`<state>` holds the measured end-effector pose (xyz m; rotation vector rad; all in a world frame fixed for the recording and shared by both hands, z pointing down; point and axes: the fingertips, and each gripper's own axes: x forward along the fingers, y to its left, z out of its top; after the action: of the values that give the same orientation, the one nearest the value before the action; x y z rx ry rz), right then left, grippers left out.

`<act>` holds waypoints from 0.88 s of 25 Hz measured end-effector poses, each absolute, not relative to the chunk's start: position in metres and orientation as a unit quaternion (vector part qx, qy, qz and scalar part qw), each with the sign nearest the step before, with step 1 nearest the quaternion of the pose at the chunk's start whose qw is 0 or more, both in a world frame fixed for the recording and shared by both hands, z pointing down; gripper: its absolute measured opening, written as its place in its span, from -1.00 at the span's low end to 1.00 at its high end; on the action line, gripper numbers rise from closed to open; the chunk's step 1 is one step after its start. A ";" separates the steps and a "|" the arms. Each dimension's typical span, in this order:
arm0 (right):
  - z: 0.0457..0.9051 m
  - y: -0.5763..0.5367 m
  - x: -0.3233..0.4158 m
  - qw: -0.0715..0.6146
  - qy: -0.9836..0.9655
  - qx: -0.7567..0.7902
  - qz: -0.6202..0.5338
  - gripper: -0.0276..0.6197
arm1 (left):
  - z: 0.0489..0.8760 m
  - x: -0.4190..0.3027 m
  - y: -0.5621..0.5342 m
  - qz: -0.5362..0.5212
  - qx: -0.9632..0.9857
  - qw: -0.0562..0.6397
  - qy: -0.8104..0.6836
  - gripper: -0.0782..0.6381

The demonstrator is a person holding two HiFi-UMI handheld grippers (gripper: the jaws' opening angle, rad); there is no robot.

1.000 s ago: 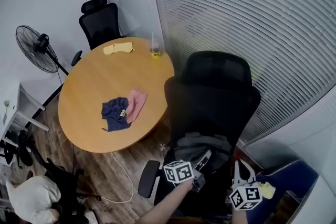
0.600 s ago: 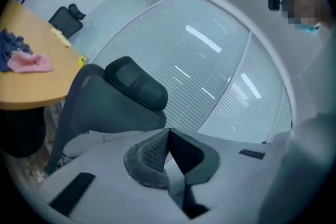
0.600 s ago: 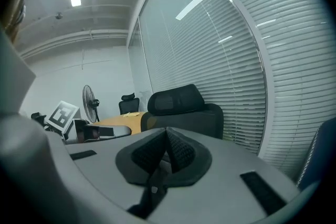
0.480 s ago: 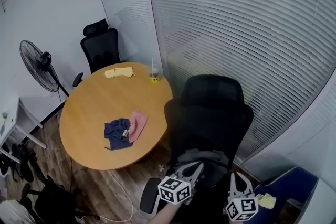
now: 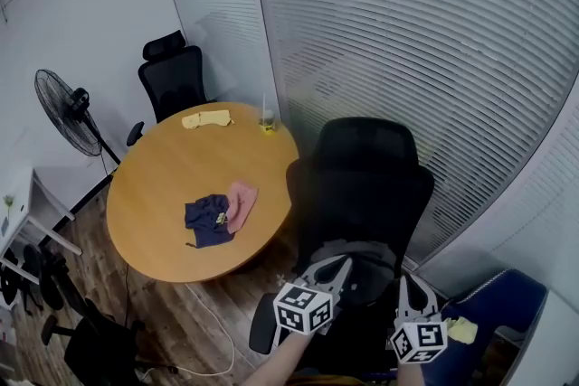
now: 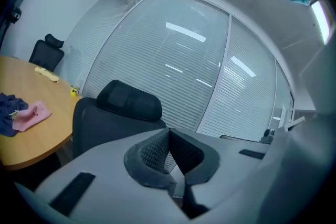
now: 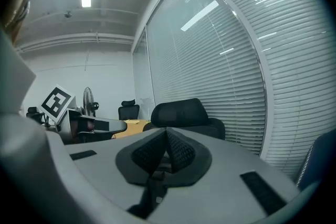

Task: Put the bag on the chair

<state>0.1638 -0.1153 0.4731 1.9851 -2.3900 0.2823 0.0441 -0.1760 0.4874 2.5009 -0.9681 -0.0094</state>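
Observation:
The black office chair [image 5: 362,185] stands between the round table and the blinds. A dark grey bag [image 5: 366,250] lies on its seat, partly hidden behind my grippers. My left gripper [image 5: 342,259] is just in front of the bag, raised, with its jaws shut and nothing between them. My right gripper [image 5: 404,283] hovers to the right of it, also shut and holding nothing. In the left gripper view, the left gripper [image 6: 168,135] points at the chair [image 6: 118,113] backrest. The right gripper [image 7: 166,135] faces the chair [image 7: 181,110] headrest in its own view. Neither gripper view shows the bag.
The round wooden table [image 5: 172,167] to the left carries a blue cloth [image 5: 206,220], a pink cloth [image 5: 241,202], a yellow cloth [image 5: 206,118] and a cup [image 5: 267,120]. A second black chair [image 5: 172,77] and a fan [image 5: 63,99] stand behind. A blue seat [image 5: 498,307] is at the lower right.
Both grippers have lifted up off the bag on the seat, and the left one has rolled. The head view has tilted up, showing more of the wall.

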 end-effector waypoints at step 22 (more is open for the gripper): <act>0.468 -0.108 0.159 0.030 -0.756 0.648 0.086 -0.88 | 0.489 0.017 -0.174 -0.014 0.899 0.235 -0.368 -0.72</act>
<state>0.1585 -0.1084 0.4678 1.9976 -2.3310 0.2666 0.0174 -0.1741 0.4894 2.4672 -1.0107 -0.0396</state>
